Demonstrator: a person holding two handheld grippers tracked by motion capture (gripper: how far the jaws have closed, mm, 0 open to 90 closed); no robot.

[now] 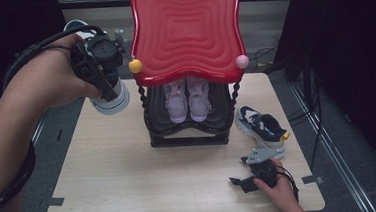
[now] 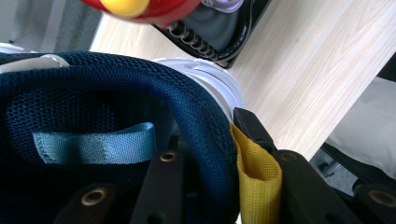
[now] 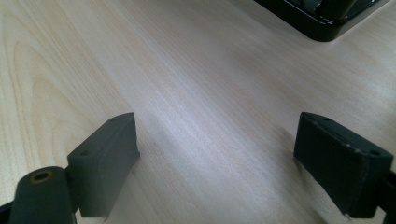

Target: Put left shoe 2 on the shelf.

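My left gripper (image 1: 105, 89) hangs in the air left of the shoe rack, shut on the heel collar of a navy mesh sneaker (image 1: 111, 101) with a white sole. In the left gripper view one jaw sits inside the sneaker (image 2: 116, 88) and the other presses its yellow pull tab (image 2: 257, 172); the gripper (image 2: 205, 140) pinches the collar between them. A matching navy, white and yellow sneaker (image 1: 261, 126) lies on the table right of the rack. My right gripper (image 1: 239, 183) rests low at the table's front right, open (image 3: 219, 135), nothing between its jaws.
The rack has a red wavy top tray (image 1: 186, 31) with a yellow ball (image 1: 135, 66) and a pink ball (image 1: 242, 61) at its front corners. A pair of pink shoes (image 1: 188, 98) stands on its black lower shelf (image 1: 188, 135). The wooden table (image 1: 131, 180) spreads in front.
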